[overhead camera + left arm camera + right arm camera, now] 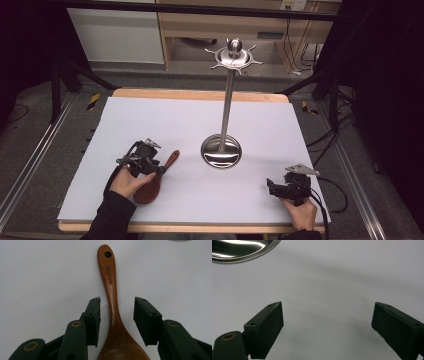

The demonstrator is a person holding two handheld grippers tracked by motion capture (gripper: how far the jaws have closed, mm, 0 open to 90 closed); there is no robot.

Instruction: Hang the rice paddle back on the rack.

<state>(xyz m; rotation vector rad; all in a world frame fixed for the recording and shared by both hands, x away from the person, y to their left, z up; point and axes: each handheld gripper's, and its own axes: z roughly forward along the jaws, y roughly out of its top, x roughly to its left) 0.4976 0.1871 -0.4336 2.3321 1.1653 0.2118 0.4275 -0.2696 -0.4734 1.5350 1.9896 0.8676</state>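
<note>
Worktop (150, 115): a white sheet covered it, with a strip of wood showing at the far edge.
Wooden spoon (113, 315): it lay flat on the white sheet at the near left, bowl toward the person, handle pointing away toward the stand; the handle end had a small hole and dark lettering along it.
Left tongs (117, 317): held in the person's left hand (127, 182), they were spread apart, one jaw on each side of the spoon's neck; the left jaw sat close to the wood and the right jaw stood clear of it.
Right tongs (327, 327): held in the right hand (301, 212) at the near right, they gaped wide over bare sheet.
Metal stand (227, 107): it stood upright at the middle of the worktop, a round shiny base, a thin pole and a pronged ring at the top.
Stand base (242, 250): its rim showed at the top left of the right gripper view, well apart from the jaws.
</note>
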